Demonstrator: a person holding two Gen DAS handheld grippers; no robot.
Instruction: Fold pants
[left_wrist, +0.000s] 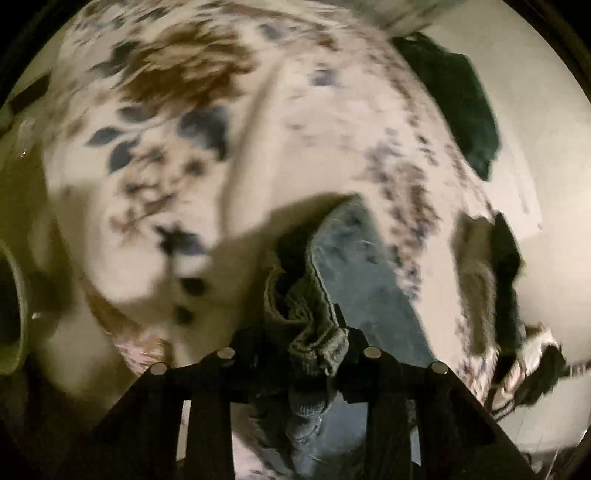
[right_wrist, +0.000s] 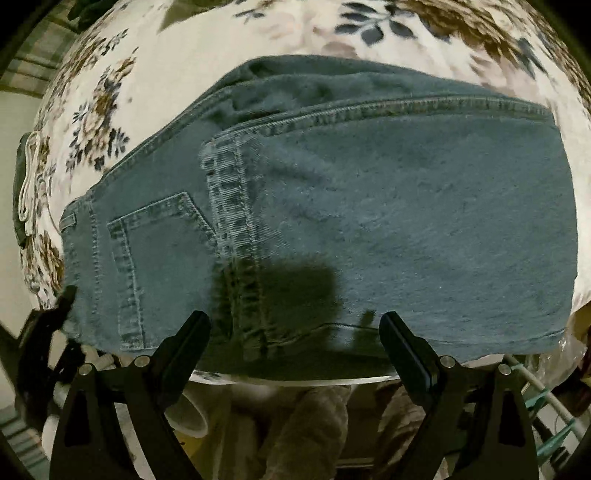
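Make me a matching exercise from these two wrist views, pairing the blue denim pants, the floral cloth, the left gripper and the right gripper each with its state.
Things:
1. blue denim pants
2. floral white cloth
3. left gripper
4. right gripper

States:
A. jaws wide apart, nothing between them
B. spread underneath as the cover
C. clamped on a bunched hem
D. lying folded, back pocket showing

Pairs: 1-D, 2-B, 3-C, 4-A
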